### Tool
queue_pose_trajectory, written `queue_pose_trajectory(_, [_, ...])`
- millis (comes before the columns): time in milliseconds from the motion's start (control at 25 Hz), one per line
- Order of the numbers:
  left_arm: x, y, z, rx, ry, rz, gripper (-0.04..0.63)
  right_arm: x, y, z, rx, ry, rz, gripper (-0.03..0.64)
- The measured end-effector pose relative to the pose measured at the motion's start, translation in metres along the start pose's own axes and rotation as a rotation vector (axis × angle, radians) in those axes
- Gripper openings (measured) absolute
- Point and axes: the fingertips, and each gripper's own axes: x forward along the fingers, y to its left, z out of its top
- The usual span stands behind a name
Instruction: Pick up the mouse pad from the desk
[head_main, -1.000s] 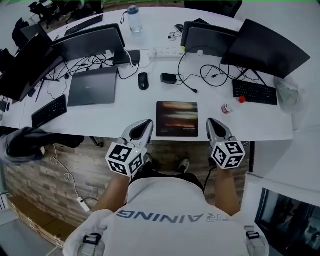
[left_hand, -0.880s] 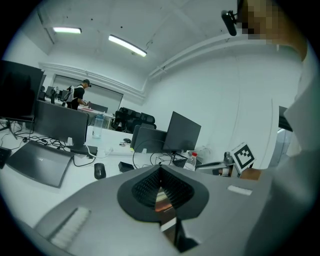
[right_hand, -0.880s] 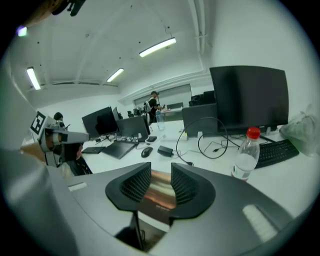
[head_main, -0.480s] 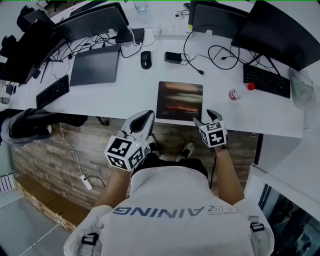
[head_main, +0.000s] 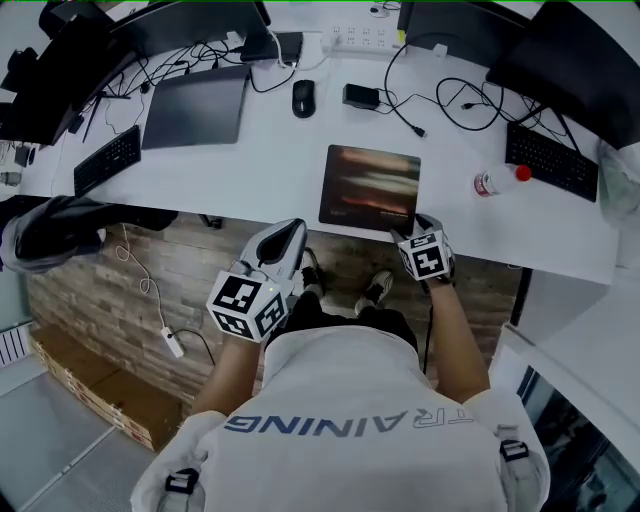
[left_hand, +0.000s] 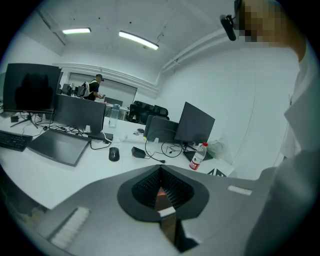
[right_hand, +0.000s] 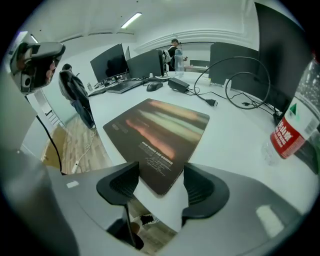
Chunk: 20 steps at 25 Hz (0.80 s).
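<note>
the fingers of my right gripper (right_hand: 157, 182), just opened wide, straddle the near corner of the mouse pad (right_hand: 160, 127) lying flat by the bench (right_hand: 235, 145) edge; it looks thin, light and floppy, so i'd pinch that corner, while my left gripper (left_hand: 160, 192) fingers rest pressed together.

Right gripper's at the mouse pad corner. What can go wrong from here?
1. The right gripper, jaws just opened, straddles the near corner of the mouse pad, which lies flat on the desk; closing may scrape the desk and miss the thin edge.
2. Gripped by one corner, the pad may droop and brush the bottle to its right.
</note>
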Motion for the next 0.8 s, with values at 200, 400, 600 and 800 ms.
queue_pose_trajectory(200, [0.003,0.003,0.000,0.003,-0.002,-0.009,0.000,0.002,-0.001,-0.002,-0.002,0.014,0.004,0.269])
queue_pose_trajectory(400, [0.003,0.000,0.006,0.045,-0.008,-0.025,0.000,0.004,0.002,0.000,0.000,0.053,-0.014,0.214])
queue_pose_trajectory(600, [-0.002,-0.002,0.010,0.054,-0.025,-0.037,0.000,0.003,0.005,-0.003,0.055,0.049,-0.029,0.180])
queue_pose_trajectory(800, [-0.005,-0.011,0.021,0.061,-0.060,-0.079,0.000,-0.019,0.014,0.005,0.072,-0.014,-0.055,0.069])
